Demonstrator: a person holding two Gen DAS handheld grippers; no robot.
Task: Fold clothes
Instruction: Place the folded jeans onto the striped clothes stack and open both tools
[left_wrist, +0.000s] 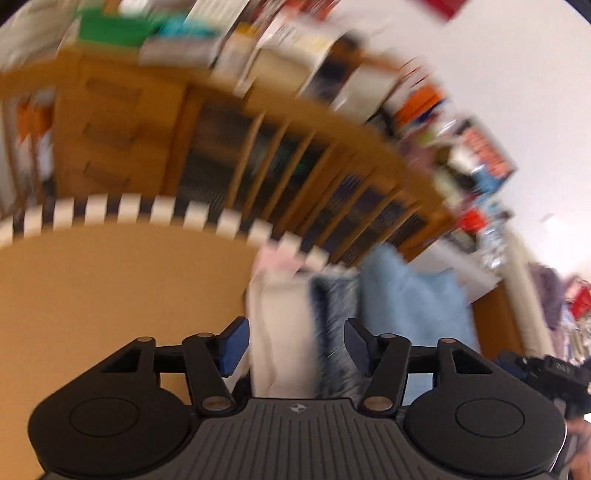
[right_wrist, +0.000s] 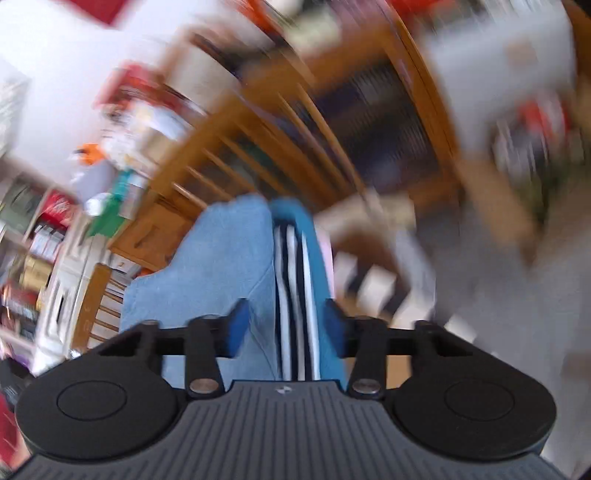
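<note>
Plainly blurred, both views still give the main things. From the left wrist, the left gripper (left_wrist: 297, 349) stands with its blue pads (left_wrist: 233, 350) apart over the near edge of a tan table (left_wrist: 110, 302); a cream cloth (left_wrist: 280, 332) and a dark grey-blue cloth (left_wrist: 336, 332) hang in the gap between them, but whether the pads press on either I cannot tell. Just right of those lies a light blue garment (left_wrist: 413, 302). A black-and-white striped band (left_wrist: 129, 210) runs along the table's far edge.

From the right wrist, the right gripper (right_wrist: 284, 328) is closed narrow on cloth — the light blue garment (right_wrist: 221, 258) bunched with a teal piece bearing dark and white stripes (right_wrist: 295, 280).

Beyond the table stands a wooden cabinet (left_wrist: 122, 140) — its slatted compartments (left_wrist: 288, 158) hold dark rows too smeared to name. Boxes (left_wrist: 266, 48) crowd its top.
</note>
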